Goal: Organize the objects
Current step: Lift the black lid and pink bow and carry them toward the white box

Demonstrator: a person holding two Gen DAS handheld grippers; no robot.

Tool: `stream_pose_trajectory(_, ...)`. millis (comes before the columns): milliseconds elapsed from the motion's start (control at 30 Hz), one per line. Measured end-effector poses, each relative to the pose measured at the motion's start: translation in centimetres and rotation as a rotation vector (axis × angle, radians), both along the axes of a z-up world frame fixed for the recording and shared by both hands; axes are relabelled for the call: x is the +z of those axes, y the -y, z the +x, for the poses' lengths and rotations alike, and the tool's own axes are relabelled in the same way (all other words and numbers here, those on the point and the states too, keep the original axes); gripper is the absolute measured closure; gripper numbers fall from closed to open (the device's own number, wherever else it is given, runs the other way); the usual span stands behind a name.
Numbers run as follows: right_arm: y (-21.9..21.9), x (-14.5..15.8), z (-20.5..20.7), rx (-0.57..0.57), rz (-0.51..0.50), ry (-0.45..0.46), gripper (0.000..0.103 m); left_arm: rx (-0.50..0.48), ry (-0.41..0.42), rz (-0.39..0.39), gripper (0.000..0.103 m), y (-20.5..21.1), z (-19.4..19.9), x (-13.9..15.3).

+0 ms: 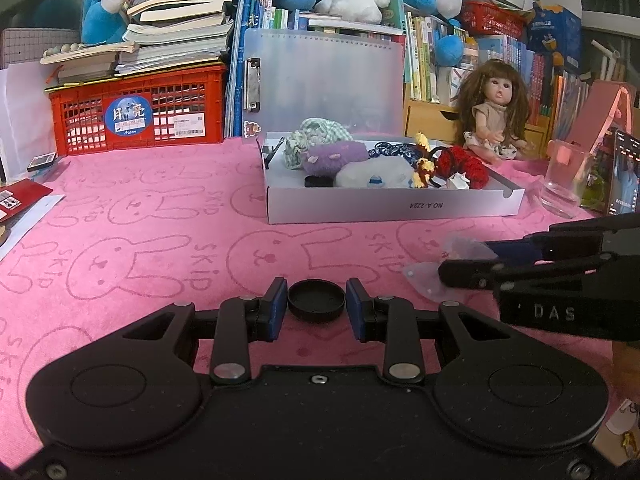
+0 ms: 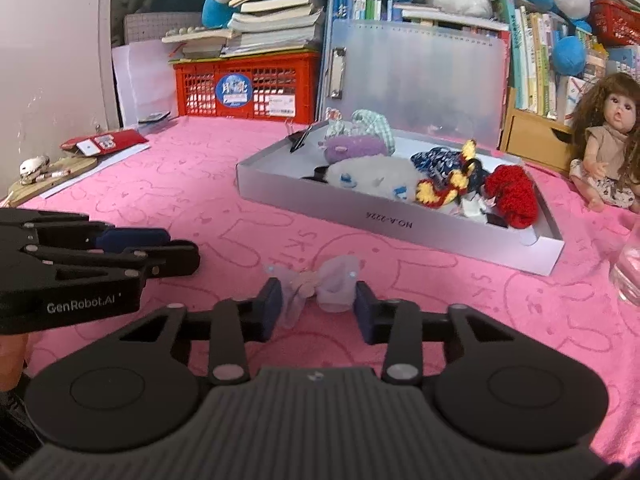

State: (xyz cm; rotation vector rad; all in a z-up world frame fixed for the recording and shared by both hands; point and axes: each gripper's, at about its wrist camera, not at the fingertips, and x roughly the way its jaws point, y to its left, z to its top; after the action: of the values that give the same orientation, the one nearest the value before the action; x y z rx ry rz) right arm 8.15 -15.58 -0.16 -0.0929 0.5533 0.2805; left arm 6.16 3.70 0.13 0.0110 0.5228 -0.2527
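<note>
Desk: pink bunny-print cloth covers it.
Box: right of centre, open, holding soft toys.
Left gripper: jaws clenched on a round black lid, lower centre.
Right gripper: jaws grasping a sheer bow, long axis left-right.

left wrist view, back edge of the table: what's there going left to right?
Red crate → clear clipboard standing behind the white box → doll → clear glass → phone at the right edge.
</note>
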Motion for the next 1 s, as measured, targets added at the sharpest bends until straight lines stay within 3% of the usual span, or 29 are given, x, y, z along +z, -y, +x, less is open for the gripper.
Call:
stream_pose_trajectory(100, 0.4, 0.2, 0.1, -0.013, 0.007, -0.001, 0.070, -0.002, 0.006, -0.003, 0.073, 0.2, 0.0, 0.2)
stream_pose_trajectory(1000, 2.9, 1.2, 0.0, -0.085, 0.044, 0.035, 0.073, -0.047, 0.009, -0.016, 0.073, 2.5, 0.8, 1.1)
